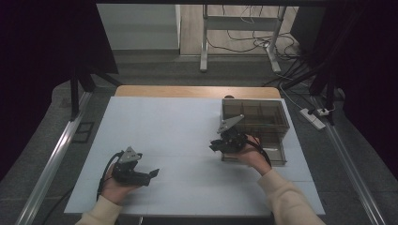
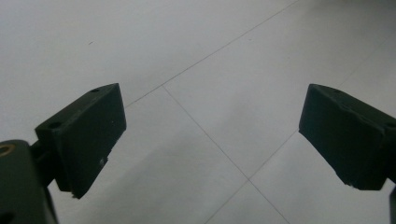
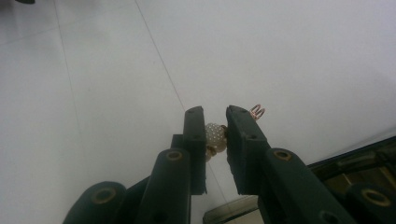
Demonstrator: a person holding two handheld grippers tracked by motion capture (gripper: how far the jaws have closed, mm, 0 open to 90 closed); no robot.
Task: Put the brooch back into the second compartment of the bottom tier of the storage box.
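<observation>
**Bead pinched in the right gripper**

The right gripper (image 3: 215, 122) clamps a small pearly bead (image 3: 215, 136) between its jaw tips — above the white table (image 1: 178, 126), beside the compartment box (image 1: 256, 117). The left gripper (image 2: 212, 135) hangs spread wide — nothing between its jaws.

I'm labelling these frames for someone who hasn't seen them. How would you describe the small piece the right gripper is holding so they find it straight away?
Start at the smoky clear compartment box on the white table; the right gripper is just in front of it. Pinched between its black jaws is a small pearly white bead with a studded surface and a thin copper-coloured wire loop beside it. Nothing else here is pale and round.
</observation>
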